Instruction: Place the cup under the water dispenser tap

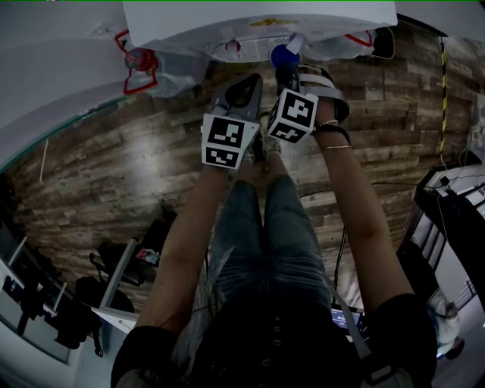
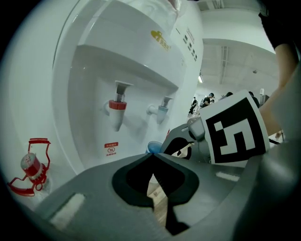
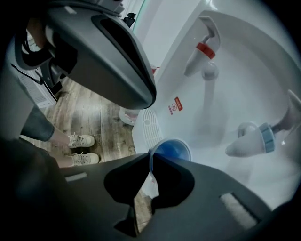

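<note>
The right claw (image 3: 151, 155) pinches only the thin rim of the blue cup (image 3: 171, 149), held low near the blue tap (image 3: 254, 141). It could slip, tip, or bump the tap. The left claw (image 2: 153, 155) is pressed together, empty

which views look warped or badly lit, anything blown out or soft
Head view: fisheye bends the floor boards, the dispenser top is blown out white, the bottom is murky. Left gripper view: black corners, the dispenser wall bulges. Right gripper view: the cup rim is crisp, the blue tap at the right edge looks soft.
</note>
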